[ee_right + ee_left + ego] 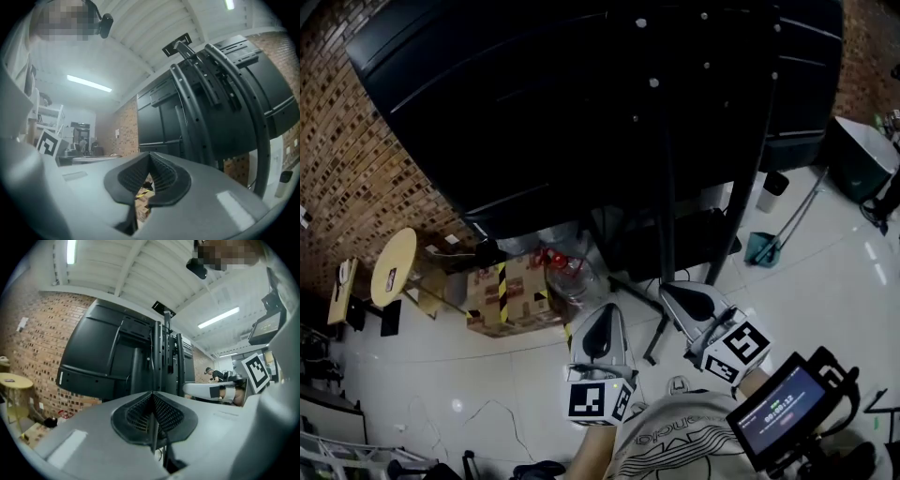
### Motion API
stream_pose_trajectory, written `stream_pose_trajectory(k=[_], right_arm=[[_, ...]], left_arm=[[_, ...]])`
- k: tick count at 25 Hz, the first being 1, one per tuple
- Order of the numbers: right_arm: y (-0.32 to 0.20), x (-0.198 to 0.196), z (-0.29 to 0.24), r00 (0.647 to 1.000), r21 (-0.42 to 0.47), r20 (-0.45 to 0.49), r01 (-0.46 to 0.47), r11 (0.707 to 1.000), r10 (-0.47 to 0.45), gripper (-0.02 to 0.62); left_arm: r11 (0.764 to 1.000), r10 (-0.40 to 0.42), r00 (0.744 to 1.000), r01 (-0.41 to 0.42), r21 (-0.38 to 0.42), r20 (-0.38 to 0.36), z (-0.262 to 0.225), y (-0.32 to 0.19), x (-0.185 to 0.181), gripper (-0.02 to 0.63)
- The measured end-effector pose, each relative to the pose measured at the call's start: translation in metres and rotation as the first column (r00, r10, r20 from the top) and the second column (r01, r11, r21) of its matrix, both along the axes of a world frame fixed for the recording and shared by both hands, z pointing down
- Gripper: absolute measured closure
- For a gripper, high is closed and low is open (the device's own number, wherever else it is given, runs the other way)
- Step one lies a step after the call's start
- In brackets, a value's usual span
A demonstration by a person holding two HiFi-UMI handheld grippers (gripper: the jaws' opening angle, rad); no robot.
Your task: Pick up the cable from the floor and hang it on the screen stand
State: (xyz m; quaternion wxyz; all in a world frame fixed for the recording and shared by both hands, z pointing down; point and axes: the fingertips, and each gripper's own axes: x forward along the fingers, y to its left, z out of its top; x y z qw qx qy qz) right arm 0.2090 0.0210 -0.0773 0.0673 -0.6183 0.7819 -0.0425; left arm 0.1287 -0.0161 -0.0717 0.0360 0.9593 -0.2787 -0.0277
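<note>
L gripper [600, 323] (shut) well right of cable [497, 406].

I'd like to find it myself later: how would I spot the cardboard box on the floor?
Start at the big black screen by the brick wall. On the pale floor under its lower edge sits the cardboard box, near a round yellow table. Only it carries yellow-and-black striped tape.

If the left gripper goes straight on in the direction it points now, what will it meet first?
Most likely the black posts of the screen stand, which are dead ahead of the left gripper in its own view. Nothing shows between them, though depth is hard to judge.
</note>
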Motion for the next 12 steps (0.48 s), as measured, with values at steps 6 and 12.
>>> stream_pose_trajectory(k=[6,12], right_arm=[[0.016,-0.019,0.014,1.0,-0.031,-0.011,-0.012,0.999,0.011,0.595],[0.02,-0.027,0.013,0.998,-0.035,-0.053,-0.019,0.999,0.017,0.595]], left_arm=[[1.0,0.013,1.0,-0.013,-0.001,0.022,0.008,0.017,-0.011,0.586],[0.999,0.04,0.999,-0.04,-0.001,0.025,0.001,0.02,-0.007,0.588]])
